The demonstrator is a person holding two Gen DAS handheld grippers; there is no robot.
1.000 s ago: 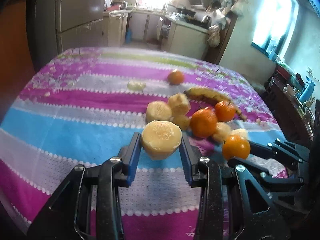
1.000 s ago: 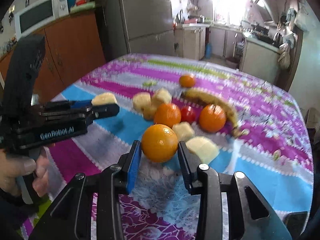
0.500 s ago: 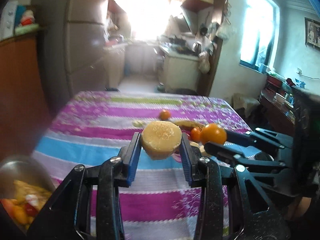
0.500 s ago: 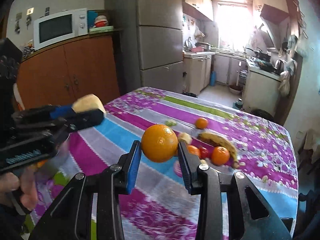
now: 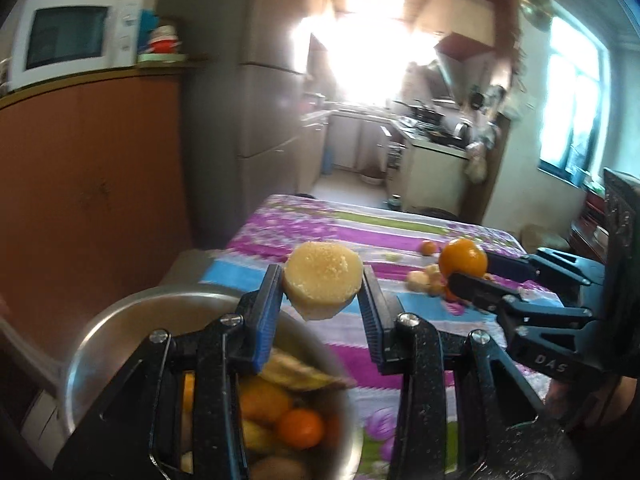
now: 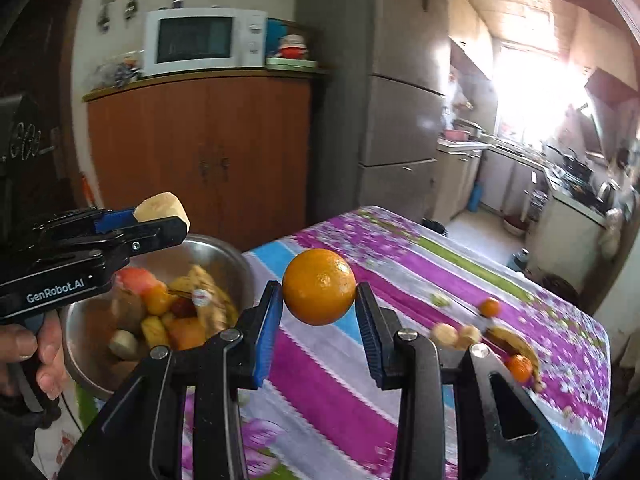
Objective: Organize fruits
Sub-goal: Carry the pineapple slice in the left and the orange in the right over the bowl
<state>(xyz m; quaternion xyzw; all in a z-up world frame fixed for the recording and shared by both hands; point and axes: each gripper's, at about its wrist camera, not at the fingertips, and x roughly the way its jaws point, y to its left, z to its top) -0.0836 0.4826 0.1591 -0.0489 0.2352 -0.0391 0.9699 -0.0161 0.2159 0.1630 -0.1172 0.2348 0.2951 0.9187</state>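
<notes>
While both tools carry fruit above the striped table (image 6: 400, 272), my left gripper (image 5: 322, 304) pinches a pale cut fruit piece (image 5: 322, 280) above the near rim of the steel bowl (image 5: 120, 320), which lies below and slightly left. My right gripper (image 6: 319, 312) clamps an orange (image 6: 319, 286); the bowl sits to its left, so my left hand is nearer. Only the right wrist view shows the bowl's full contents and the loose fruit (image 6: 508, 344) left on the cloth.

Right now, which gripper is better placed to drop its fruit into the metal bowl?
Left gripper: its pale cut fruit piece hangs over the metal bowl's rim; the right gripper's orange hangs over the tablecloth beside it.
</notes>
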